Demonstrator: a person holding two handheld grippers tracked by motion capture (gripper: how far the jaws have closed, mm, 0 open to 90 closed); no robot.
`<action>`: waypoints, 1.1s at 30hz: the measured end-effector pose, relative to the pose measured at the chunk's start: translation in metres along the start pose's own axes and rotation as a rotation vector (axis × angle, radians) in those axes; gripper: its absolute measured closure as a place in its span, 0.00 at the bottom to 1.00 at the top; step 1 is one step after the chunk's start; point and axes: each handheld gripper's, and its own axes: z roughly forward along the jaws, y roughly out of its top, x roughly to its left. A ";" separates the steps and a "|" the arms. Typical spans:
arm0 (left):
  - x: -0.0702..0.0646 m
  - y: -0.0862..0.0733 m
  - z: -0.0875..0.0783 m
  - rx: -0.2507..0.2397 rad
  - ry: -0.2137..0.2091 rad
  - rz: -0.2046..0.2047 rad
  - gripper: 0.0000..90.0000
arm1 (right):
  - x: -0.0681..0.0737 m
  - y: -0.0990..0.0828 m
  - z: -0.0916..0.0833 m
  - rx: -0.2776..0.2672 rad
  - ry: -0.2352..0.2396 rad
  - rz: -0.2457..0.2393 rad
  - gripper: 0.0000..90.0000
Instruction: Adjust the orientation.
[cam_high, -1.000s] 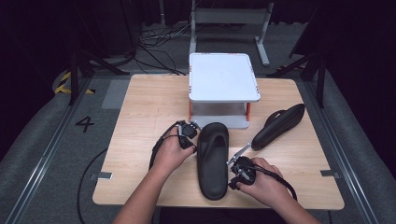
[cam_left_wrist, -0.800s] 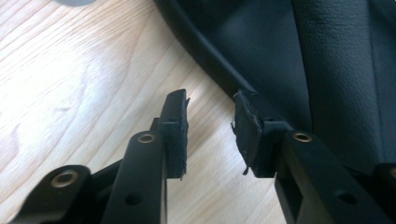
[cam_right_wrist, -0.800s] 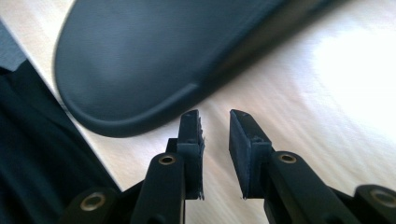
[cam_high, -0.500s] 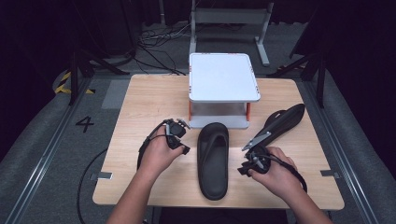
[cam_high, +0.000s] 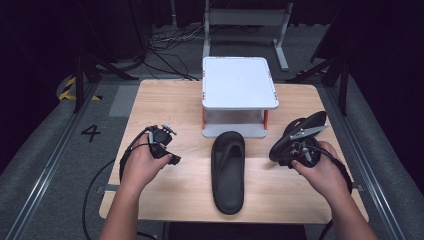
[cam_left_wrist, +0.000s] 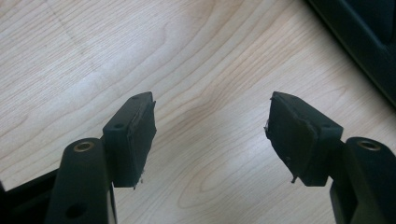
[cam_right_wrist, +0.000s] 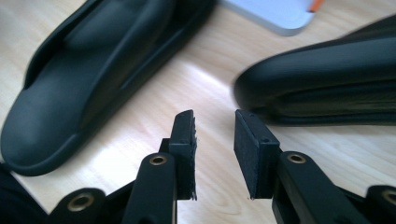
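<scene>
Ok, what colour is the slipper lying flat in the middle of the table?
Plain black; the slipper shows best in the high view.

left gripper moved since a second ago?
Yes. The left gripper has drawn left, away from the middle slipper it was beside; its jaws have just been opening, nothing between them.

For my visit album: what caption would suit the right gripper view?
Right gripper, jaws slightly apart and empty, aimed at the gap between two black sandals, one left, one right, on the wooden table.
</scene>
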 end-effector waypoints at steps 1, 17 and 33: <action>0.002 -0.002 0.000 0.001 -0.003 0.000 0.37 | -0.003 0.000 -0.001 -0.004 0.000 0.001 0.78; 0.012 -0.019 -0.003 0.008 0.004 -0.039 0.38 | -0.066 0.053 -0.008 -0.040 -0.103 0.060 0.90; 0.011 -0.017 0.003 0.032 0.003 -0.023 0.39 | -0.095 0.069 0.024 0.002 -0.178 0.097 0.98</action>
